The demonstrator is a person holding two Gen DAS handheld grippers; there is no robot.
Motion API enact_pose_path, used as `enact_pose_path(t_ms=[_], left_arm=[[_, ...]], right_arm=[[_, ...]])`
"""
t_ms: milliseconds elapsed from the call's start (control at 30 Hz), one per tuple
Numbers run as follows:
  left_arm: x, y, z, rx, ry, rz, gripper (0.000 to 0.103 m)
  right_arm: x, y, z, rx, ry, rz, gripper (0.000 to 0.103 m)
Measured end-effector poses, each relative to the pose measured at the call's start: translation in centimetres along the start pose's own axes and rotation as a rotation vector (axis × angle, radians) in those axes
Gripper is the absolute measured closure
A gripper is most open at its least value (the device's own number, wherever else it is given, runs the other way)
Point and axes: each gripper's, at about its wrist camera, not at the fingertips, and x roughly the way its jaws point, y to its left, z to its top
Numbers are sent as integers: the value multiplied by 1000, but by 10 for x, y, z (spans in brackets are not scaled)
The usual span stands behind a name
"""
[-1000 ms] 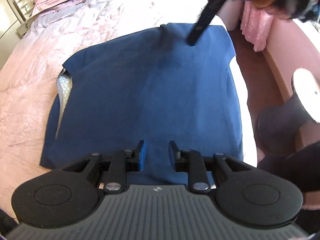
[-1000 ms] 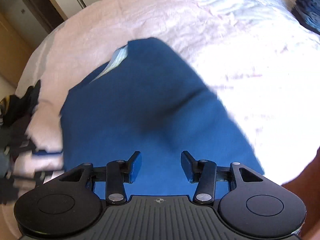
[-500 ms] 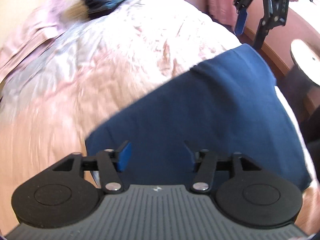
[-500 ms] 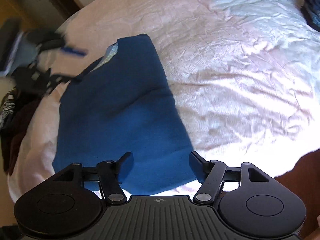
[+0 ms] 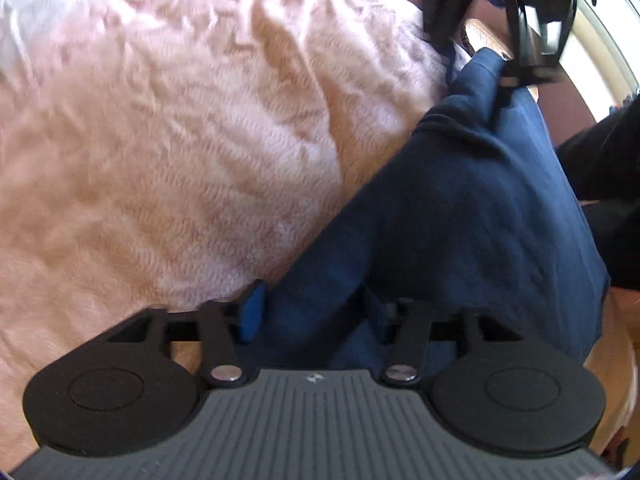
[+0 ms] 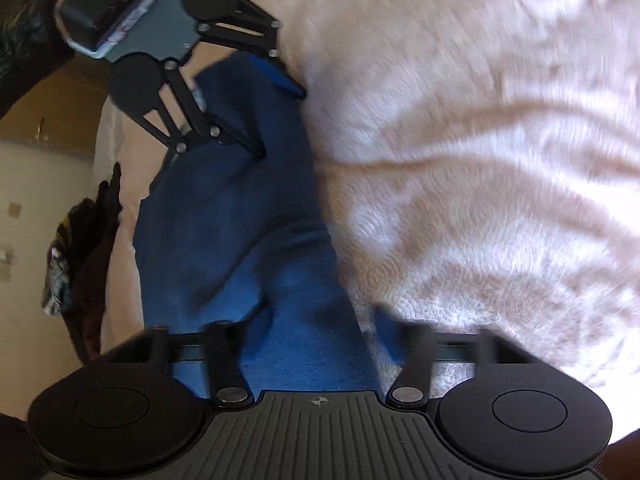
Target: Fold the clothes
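Note:
A dark blue garment [image 5: 460,216] lies partly folded on a pink bedspread [image 5: 180,128]. In the left wrist view my left gripper [image 5: 312,312] is open, its jaws straddling the garment's near edge. My right gripper [image 5: 496,36] shows at the top right, over the garment's far corner. In the right wrist view the garment [image 6: 240,216] runs away from my open right gripper [image 6: 320,324], whose jaws straddle its near corner. My left gripper [image 6: 276,120] is at the far end, open over the cloth.
The pink bedspread [image 6: 480,160] fills the right of the right wrist view. A dark heap of clothes [image 6: 84,248] lies at the bed's left edge. A wooden floor and pale wall lie beyond. A dark-sleeved arm [image 5: 604,168] is at the right.
Both grippers have dropped low to the bed at opposite ends of the garment and opened wider. The garment now looks narrower and rumpled along its edge.

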Motion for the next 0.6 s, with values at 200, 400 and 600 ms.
enact_pose_path(t_ms=[200,400,600], left_arm=[[-9,-7,-31,-49,-68,59,82],[-37,-2,-38,-70,-111,98,80],[-46,17,-57,-10,-33,197,74]], right_arm=[[-24,-22,-41,111,-26,18,90],[-31,-7,-43,83,-42,-52,76],[-32,3,-50,-19,-12,-118,49]])
